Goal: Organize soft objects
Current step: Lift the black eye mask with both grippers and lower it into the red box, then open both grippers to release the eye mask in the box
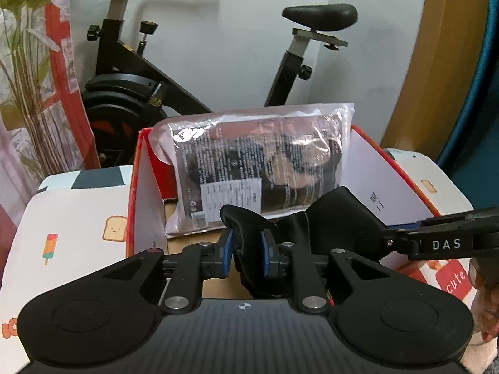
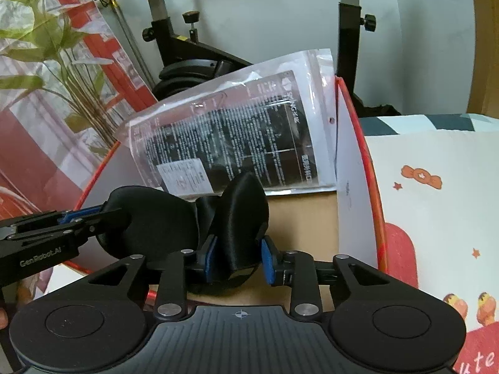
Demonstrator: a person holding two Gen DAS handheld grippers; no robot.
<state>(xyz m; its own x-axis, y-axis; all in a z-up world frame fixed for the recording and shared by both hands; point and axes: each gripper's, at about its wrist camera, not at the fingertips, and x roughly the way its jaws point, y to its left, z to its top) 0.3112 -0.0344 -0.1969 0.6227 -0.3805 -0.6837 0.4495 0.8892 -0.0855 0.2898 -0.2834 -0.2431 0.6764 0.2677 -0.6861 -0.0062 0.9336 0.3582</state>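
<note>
Gripping: I had the left gripper point(image 1: 246, 249) and right gripper point(image 2: 238, 257) each pinching the black satin mask point(image 2: 240, 215).
Hidden: packet point(image 1: 255, 168) print was illegible.
Text: "DAS", "GenRobot.AI", "cute".

On the black side of my right gripper point(image 1: 402, 233) I read "DAS" in white letters. My left gripper point(image 2: 81, 218) carries "GenRobot.AI" in grey on its black arm. The red patch on the white cartoon-printed sheet point(image 1: 71, 218) says "cute". The print on the clear plastic packet point(image 1: 252, 168) is too small to read.
</note>
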